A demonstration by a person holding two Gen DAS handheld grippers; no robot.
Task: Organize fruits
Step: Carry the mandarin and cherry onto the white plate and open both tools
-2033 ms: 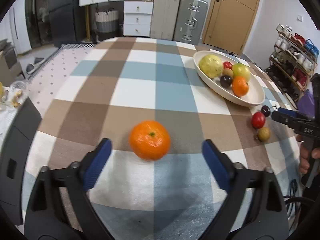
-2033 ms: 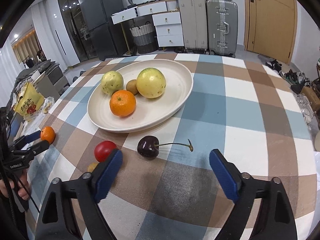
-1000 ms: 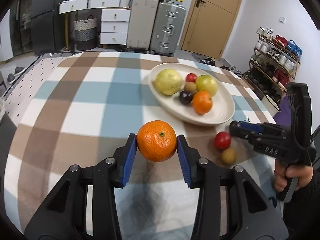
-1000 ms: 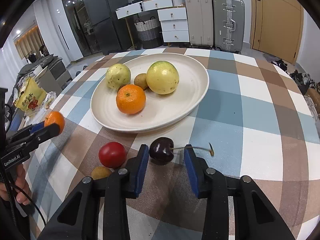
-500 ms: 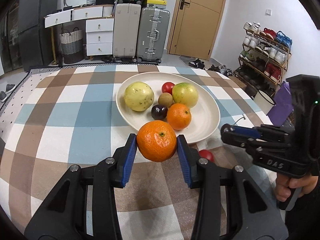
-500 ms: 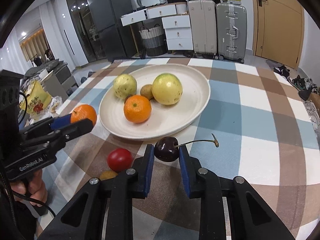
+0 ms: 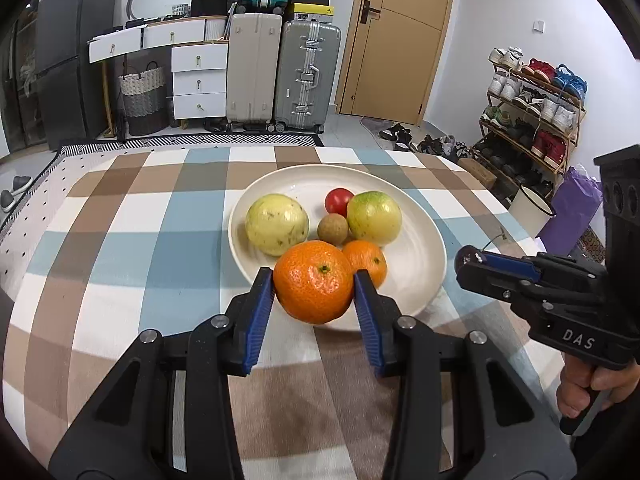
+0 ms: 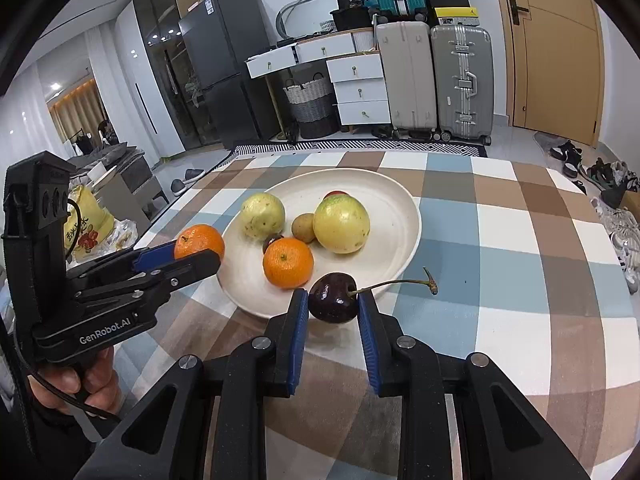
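My left gripper (image 7: 314,286) is shut on an orange tangerine (image 7: 313,281) and holds it above the near rim of the cream plate (image 7: 424,248). My right gripper (image 8: 333,300) is shut on a dark cherry (image 8: 333,298) with a long stem, just over the plate's near rim (image 8: 404,208). The plate holds two pale guavas (image 7: 277,224), a kiwi (image 7: 333,229), a small red tomato (image 7: 338,200), another tangerine (image 7: 366,262) and a dark fruit (image 8: 272,242). The right gripper also shows in the left wrist view (image 7: 472,260); the left gripper shows in the right wrist view (image 8: 196,256).
The plate sits on a table with a brown, blue and white checked cloth (image 7: 120,240). Suitcases (image 7: 280,72) and drawers stand beyond the far edge. A shoe rack (image 7: 532,108) is to the right, and a yellow bag (image 8: 86,228) lies left of the table.
Both grippers closed on their fruits, the tangerine and the cherry, lifted them off the cloth and carried them toward the plate. The loose tomato and small fruit on the cloth have left view.
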